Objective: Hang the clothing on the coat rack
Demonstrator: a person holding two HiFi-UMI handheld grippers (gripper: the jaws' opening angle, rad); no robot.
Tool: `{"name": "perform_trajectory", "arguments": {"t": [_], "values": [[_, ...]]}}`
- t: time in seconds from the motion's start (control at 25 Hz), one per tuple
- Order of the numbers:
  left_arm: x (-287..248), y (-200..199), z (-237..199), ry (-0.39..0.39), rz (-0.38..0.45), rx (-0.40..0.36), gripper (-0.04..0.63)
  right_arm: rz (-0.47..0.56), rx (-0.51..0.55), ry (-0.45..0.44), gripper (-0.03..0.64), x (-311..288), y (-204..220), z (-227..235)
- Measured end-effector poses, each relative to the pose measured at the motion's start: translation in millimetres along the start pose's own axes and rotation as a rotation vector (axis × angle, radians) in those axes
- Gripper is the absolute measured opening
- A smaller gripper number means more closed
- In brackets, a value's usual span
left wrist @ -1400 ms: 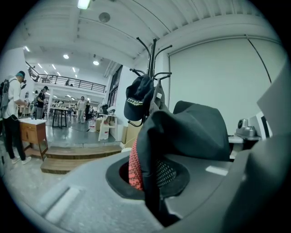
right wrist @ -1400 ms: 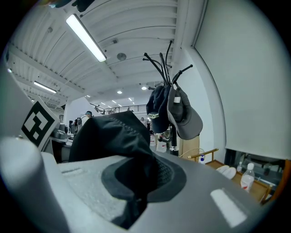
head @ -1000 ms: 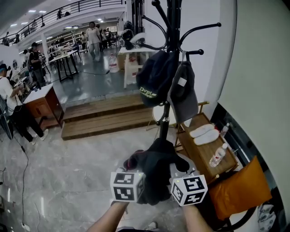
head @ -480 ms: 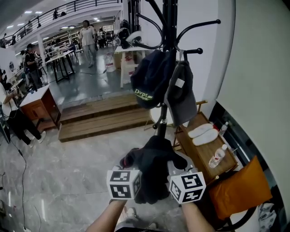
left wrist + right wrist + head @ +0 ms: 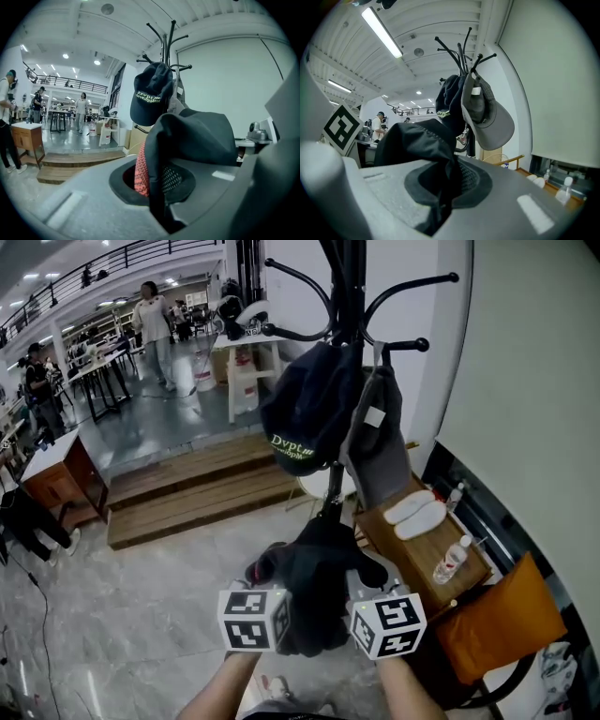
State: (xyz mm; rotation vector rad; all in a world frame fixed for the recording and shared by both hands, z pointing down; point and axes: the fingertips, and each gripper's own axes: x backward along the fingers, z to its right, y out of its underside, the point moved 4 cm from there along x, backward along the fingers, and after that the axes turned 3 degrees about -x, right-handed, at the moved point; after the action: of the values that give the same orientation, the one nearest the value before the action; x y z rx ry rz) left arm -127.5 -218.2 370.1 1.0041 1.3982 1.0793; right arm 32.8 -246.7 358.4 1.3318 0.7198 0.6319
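Observation:
A black piece of clothing [image 5: 314, 582] with a red mesh lining [image 5: 140, 171] hangs bunched between my two grippers, low in front of the coat rack. My left gripper [image 5: 157, 208] is shut on its edge, and so is my right gripper [image 5: 440, 206]. In the head view the left gripper [image 5: 281, 601] and the right gripper [image 5: 361, 601] sit side by side under the cloth, which hides their jaws. The black coat rack [image 5: 352, 277] stands straight ahead. On it hang a dark navy cap [image 5: 305, 413] with green lettering and a grey cap [image 5: 380, 437]. Several upper hooks [image 5: 427, 282] are bare.
A wooden bench [image 5: 422, 554] with white slippers [image 5: 417, 512] and water bottles [image 5: 452, 561] stands right of the rack's pole. An orange cushion [image 5: 497, 624] lies at the lower right, under a white wall [image 5: 534, 409]. Wooden steps [image 5: 197, 488] and a desk [image 5: 56, 479] lie left; people stand far behind.
The rack and its two caps have come a little closer and shifted left in the head view. Both grippers keep their hold on the black clothing, side by side as before.

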Motion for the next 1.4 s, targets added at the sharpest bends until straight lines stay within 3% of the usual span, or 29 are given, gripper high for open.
{"name": "perform_trajectory", "arguments": {"t": [1.4], "values": [[-108.1, -47.5, -41.3, 0.329, 0.027, -0.074, 0.011, 0.055, 0.001, 0.398, 0.012, -68.0, -29.2, 31.1]]}}
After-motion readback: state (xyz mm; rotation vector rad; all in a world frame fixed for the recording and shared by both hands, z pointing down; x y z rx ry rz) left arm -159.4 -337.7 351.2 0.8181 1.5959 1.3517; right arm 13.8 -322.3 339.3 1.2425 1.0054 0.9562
